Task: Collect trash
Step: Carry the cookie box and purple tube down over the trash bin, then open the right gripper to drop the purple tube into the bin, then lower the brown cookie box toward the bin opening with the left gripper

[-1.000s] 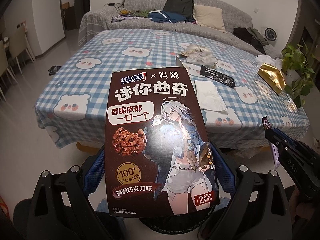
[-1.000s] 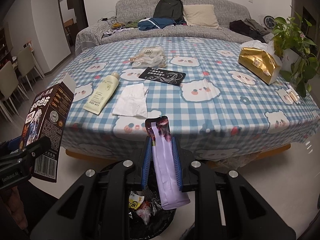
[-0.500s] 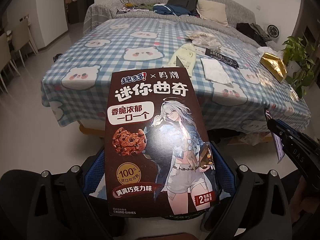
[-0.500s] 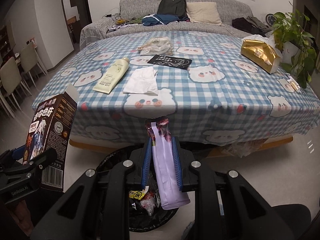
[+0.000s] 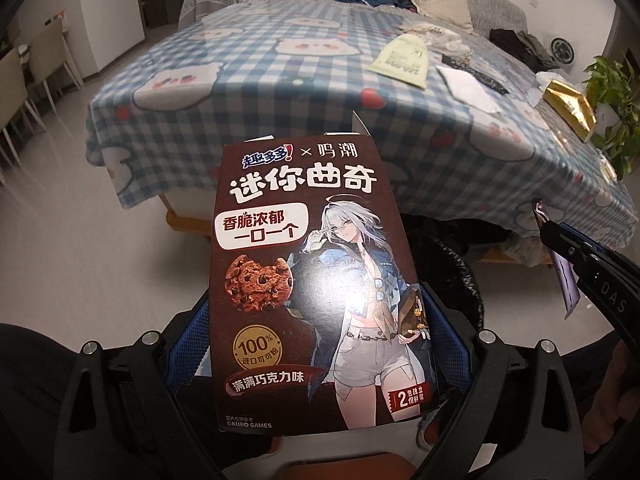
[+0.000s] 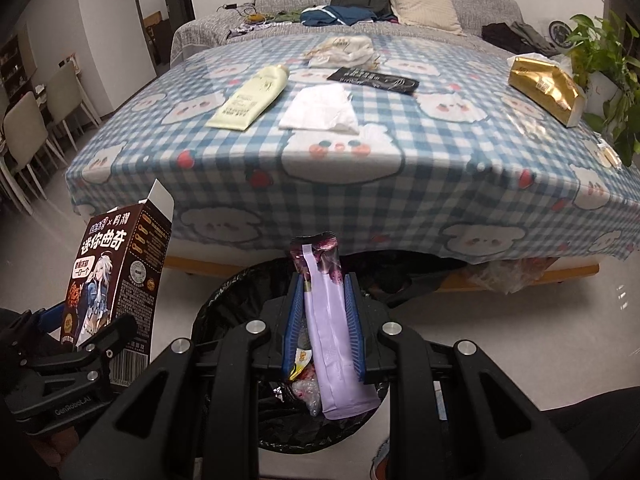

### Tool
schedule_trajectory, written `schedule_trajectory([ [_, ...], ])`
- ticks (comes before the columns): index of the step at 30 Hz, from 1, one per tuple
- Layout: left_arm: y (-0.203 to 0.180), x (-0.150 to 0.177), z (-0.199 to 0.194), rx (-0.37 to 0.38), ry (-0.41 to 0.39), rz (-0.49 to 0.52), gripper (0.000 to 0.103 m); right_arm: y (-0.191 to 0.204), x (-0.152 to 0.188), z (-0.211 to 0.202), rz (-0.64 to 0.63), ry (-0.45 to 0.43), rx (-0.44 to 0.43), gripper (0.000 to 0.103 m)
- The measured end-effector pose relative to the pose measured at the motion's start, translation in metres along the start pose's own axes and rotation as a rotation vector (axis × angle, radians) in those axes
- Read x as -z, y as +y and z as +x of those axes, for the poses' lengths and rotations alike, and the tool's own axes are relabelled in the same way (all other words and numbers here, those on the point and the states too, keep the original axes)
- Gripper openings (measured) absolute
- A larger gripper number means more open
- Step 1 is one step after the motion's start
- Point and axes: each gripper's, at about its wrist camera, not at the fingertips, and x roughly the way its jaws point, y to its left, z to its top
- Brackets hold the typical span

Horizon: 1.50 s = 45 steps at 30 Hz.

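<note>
My left gripper is shut on a brown cookie box with its top flap open; it also shows at the left of the right wrist view. My right gripper is shut on a lilac snack wrapper and holds it over a bin with a black liner that has trash inside. The bin's liner lies just right of the box in the left wrist view, where the right gripper also shows. A pale yellow tube, a white tissue, a black packet and a crumpled clear bag lie on the table.
The table has a blue checked cloth with bear faces that hangs over its front edge above the bin. A gold tissue pack and a potted plant are at the right. A grey sofa is behind, chairs at the left.
Both grippers have drawn back from the table and lowered toward the floor, each still holding its item. The bin now lies right under the right gripper, and more floor shows.
</note>
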Motion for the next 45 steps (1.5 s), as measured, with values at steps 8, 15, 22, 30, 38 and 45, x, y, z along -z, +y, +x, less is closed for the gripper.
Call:
schedule_trajectory([
  [8, 0.016, 0.009, 0.028, -0.005, 0.052, -0.04, 0.092, 0.025, 0.013, 0.034, -0.036, 0.071, -0.022, 0.021],
  [15, 0.019, 0.017, 0.059, -0.015, 0.067, -0.031, 0.092, 0.034, 0.023, 0.067, -0.043, 0.13, -0.033, 0.021],
  [22, 0.018, 0.025, 0.086, 0.001, 0.095, -0.037, 0.092, 0.032, 0.033, 0.099, -0.04, 0.177, -0.029, 0.021],
  [30, 0.023, 0.027, 0.103, -0.022, 0.11, -0.032, 0.092, 0.037, 0.042, 0.123, -0.051, 0.205, -0.016, 0.024],
  [38, 0.013, 0.027, 0.106, -0.028, 0.115, -0.028, 0.092, 0.033, 0.038, 0.118, -0.061, 0.175, -0.015, 0.066],
  [45, -0.006, 0.024, 0.102, -0.011, 0.117, -0.002, 0.092, 0.009, 0.034, 0.1, -0.018, 0.127, -0.013, 0.093],
])
